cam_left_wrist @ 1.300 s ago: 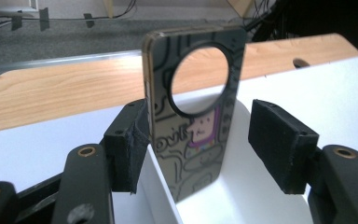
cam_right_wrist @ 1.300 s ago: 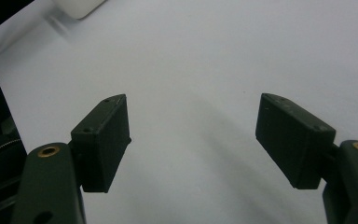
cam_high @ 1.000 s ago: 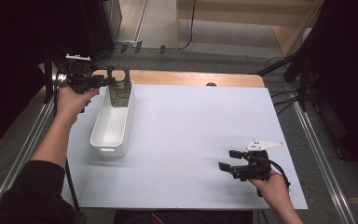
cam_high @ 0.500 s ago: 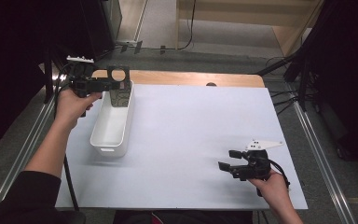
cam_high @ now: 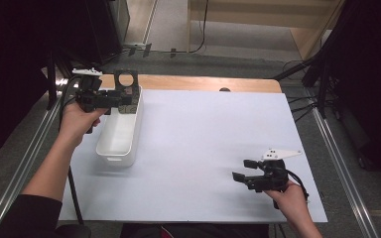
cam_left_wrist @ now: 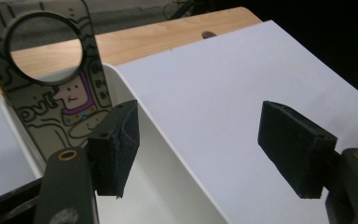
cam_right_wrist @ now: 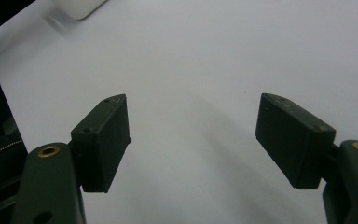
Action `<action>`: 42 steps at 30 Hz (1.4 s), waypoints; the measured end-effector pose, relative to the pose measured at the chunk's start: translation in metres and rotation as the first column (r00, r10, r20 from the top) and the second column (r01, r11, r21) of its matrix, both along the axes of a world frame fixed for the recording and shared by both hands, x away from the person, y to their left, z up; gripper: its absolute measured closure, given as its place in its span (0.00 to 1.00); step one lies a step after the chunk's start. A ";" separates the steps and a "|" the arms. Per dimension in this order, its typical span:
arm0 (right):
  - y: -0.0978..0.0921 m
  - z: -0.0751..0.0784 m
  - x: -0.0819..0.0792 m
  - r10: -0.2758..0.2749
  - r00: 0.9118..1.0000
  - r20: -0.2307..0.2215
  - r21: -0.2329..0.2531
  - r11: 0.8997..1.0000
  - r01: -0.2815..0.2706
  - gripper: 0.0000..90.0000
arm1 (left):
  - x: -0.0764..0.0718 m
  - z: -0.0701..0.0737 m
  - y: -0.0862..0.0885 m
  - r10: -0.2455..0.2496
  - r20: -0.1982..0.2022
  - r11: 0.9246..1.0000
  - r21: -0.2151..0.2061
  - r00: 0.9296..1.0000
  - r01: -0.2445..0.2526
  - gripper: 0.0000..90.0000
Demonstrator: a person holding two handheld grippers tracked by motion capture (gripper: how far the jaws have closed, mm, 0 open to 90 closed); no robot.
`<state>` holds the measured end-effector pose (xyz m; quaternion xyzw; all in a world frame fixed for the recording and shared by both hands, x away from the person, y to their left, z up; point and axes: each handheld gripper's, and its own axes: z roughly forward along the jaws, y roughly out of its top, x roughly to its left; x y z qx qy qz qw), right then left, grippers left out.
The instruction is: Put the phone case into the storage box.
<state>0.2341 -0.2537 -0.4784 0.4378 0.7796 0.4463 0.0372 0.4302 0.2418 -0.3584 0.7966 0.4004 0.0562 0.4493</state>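
A long white bin (cam_high: 110,148) stands on the left of the white table sheet (cam_high: 213,129). A dark printed card with a round hole (cam_high: 127,79) stands upright at the bin's far end. My left gripper (cam_high: 128,99) hovers over that far end, open, jaws pointing right, just in front of the card. In the left gripper view the card (cam_left_wrist: 70,102) rises behind the left jaw, the bin's rim (cam_left_wrist: 168,140) runs between the jaws, and the left gripper (cam_left_wrist: 203,126) holds nothing. My right gripper (cam_high: 243,169) sits low at the front right, open; in its own view the right gripper (cam_right_wrist: 191,121) is empty.
A bare wooden strip (cam_high: 203,83) runs along the table's far edge. Metal rails (cam_high: 342,168) flank both sides, with dark curtains and cables beyond. A corner of the bin (cam_right_wrist: 79,7) shows far off in the right gripper view.
My left gripper has drawn back slightly toward the person. The card and bin stay put, and the right gripper has not moved.
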 end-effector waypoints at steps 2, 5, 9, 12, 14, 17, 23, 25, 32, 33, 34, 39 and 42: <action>0.000 0.000 0.000 0.000 1.000 0.000 0.001 1.000 0.000 0.28 | -0.005 0.000 -0.002 -0.012 0.008 1.000 -0.001 1.000 0.012 0.32; 0.000 0.000 0.000 -0.001 1.000 -0.001 0.000 1.000 0.001 0.28 | -0.010 -0.001 -0.004 -0.021 0.012 1.000 0.002 1.000 0.021 0.32; 0.000 0.000 0.000 -0.003 1.000 -0.001 0.000 1.000 0.003 0.28 | -0.019 -0.004 -0.006 -0.039 0.015 0.999 0.001 0.999 0.039 0.32; 0.000 0.000 0.000 -0.003 1.000 0.000 0.000 1.000 0.003 0.28 | -0.026 -0.007 -0.009 -0.053 0.019 0.999 0.005 0.998 0.053 0.32; 0.000 0.000 0.000 -0.003 1.000 0.000 -0.002 1.000 0.003 0.28 | -0.032 -0.009 -0.013 -0.063 0.024 0.998 0.014 0.998 0.062 0.32; 0.000 0.000 0.000 0.000 1.000 -0.001 -0.002 1.000 0.000 0.28 | -0.040 -0.010 -0.017 -0.075 0.034 0.997 0.014 0.997 0.075 0.32; 0.000 0.000 0.000 -0.001 1.000 0.005 -0.005 1.000 0.001 0.28 | -0.056 -0.013 -0.023 -0.101 0.055 0.995 0.018 0.993 0.100 0.32; -0.001 0.000 0.000 -0.002 1.000 0.005 -0.005 1.000 0.002 0.28 | -0.061 -0.013 -0.024 -0.109 0.058 0.994 0.020 0.992 0.108 0.32; 0.000 0.000 0.000 0.001 1.000 0.006 -0.005 1.000 -0.001 0.28 | -0.076 -0.017 -0.026 -0.134 0.070 0.991 0.021 0.989 0.133 0.32; 0.000 0.000 0.000 0.000 1.000 0.005 -0.005 1.000 0.000 0.28 | -0.078 -0.017 -0.026 -0.136 0.074 0.991 0.022 0.988 0.135 0.32; 0.000 0.000 0.000 0.000 1.000 0.005 -0.004 1.000 0.000 0.28 | -0.081 -0.017 -0.026 -0.136 0.075 0.991 0.021 0.988 0.134 0.32; 0.000 0.000 0.000 0.000 1.000 0.004 -0.005 1.000 0.000 0.28 | -0.090 -0.019 -0.025 -0.149 0.086 0.989 0.023 0.985 0.148 0.32; 0.000 0.000 0.000 -0.001 1.000 0.004 -0.004 1.000 0.001 0.28 | -0.095 -0.019 -0.024 -0.157 0.099 0.988 0.024 0.983 0.155 0.32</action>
